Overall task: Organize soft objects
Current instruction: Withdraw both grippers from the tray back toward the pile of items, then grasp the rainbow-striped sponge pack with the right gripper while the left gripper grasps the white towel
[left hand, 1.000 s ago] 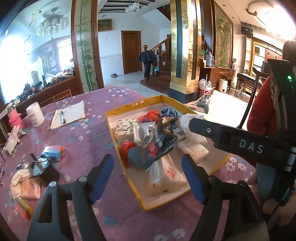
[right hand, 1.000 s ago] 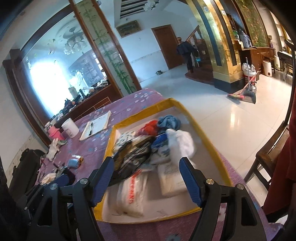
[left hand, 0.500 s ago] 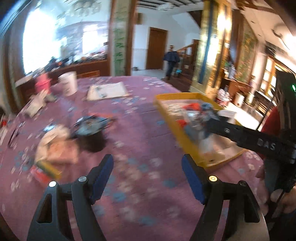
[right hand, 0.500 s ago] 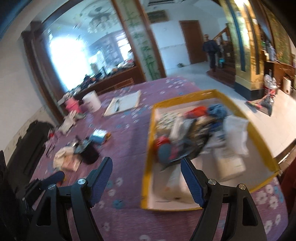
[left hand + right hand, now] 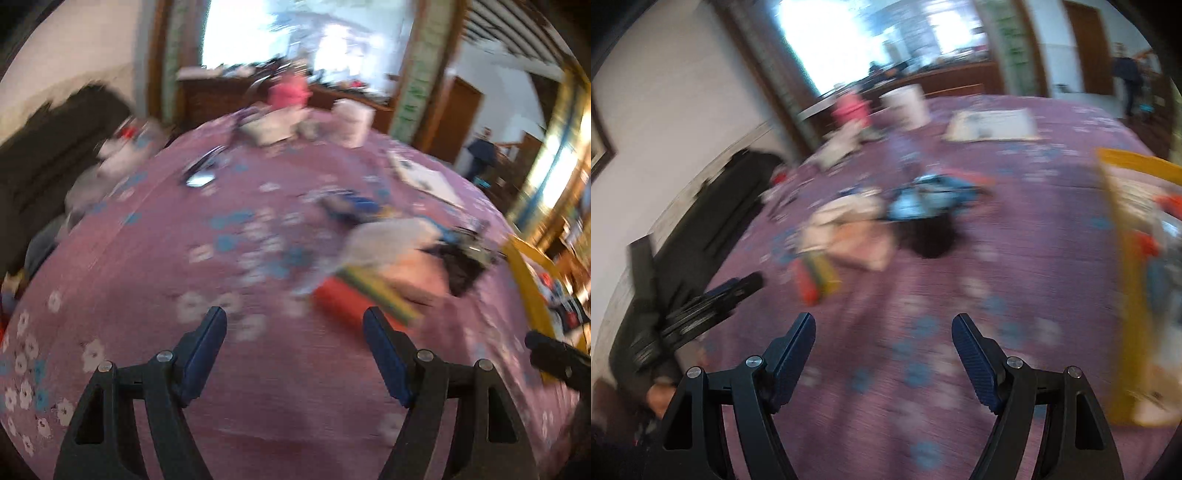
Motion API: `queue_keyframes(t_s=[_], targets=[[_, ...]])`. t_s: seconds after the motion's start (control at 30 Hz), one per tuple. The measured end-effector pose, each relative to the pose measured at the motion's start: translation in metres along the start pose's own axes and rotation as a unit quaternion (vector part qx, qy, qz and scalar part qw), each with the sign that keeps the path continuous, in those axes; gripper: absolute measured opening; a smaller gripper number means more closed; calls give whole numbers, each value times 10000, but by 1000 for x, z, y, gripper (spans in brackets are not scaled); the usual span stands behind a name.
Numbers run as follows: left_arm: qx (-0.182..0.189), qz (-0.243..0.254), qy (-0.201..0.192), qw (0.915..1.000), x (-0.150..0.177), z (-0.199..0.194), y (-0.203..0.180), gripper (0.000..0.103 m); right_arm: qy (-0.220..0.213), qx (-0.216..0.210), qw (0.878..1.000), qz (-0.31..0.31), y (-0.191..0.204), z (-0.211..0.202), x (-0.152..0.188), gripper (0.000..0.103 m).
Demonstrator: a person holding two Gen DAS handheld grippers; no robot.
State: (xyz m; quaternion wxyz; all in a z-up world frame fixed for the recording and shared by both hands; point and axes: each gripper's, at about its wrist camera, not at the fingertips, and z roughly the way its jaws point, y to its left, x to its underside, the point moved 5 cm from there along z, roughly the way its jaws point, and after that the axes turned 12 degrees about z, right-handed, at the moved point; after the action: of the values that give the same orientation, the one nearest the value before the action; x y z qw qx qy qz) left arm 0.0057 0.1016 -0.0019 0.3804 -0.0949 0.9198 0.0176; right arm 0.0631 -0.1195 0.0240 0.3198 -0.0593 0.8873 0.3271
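Observation:
Both views are motion-blurred. A pile of soft things lies on the purple flowered tablecloth: a red and striped folded cloth, a white and pink cloth, a black fuzzy item and a blue packet. The same pile shows in the right wrist view: striped cloth, pink cloth, black item, blue packet. My left gripper is open and empty, just short of the striped cloth. My right gripper is open and empty. The yellow box with packed items stands at the right.
A white cup, a pink cup and a notepad sit at the table's far side. A dark bag lies beyond the left table edge. The left gripper's body shows at the left of the right wrist view.
Both grippers have swung left, away from the yellow box and towards the loose pile on the tablecloth. Both stay open and empty.

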Motion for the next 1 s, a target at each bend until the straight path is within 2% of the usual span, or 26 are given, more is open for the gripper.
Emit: queue_keyframes(t_s=[0.03, 0.1, 0.23, 0.43, 0.67, 0.73, 0.8, 0.83, 1.0], targets=[[-147, -174, 75, 9997, 2, 4, 12, 76, 104, -61, 9999, -90, 10, 12, -2, 81], [-137, -409, 52, 9991, 2, 4, 21, 76, 230, -82, 9994, -244, 24, 35, -6, 81], [-409, -483, -98, 9979, 1, 0, 26, 76, 525, -131, 9984, -185, 35, 76, -15, 81], [-391, -725, -182, 9964, 2, -3, 35, 76, 712, -65, 9971, -277, 50, 112, -22, 81], [-304, -913, -192, 9952, 3, -2, 42, 76, 1023, 432, 9839, -1402, 74, 140, -17, 81], [-284, -904, -187, 9953, 3, -2, 41, 76, 942, 515, 9805, -1649, 78, 143, -12, 80], [-276, -889, -170, 9955, 3, 0, 41, 76, 825, 679, 9753, -1936, 81, 141, -4, 63], [-267, -880, -157, 9956, 3, 0, 40, 76, 791, 763, 9739, -1986, 82, 139, -2, 46], [-220, -796, -133, 9965, 3, 1, 37, 76, 1007, 308, 9799, -1692, 68, 104, 20, 44]])
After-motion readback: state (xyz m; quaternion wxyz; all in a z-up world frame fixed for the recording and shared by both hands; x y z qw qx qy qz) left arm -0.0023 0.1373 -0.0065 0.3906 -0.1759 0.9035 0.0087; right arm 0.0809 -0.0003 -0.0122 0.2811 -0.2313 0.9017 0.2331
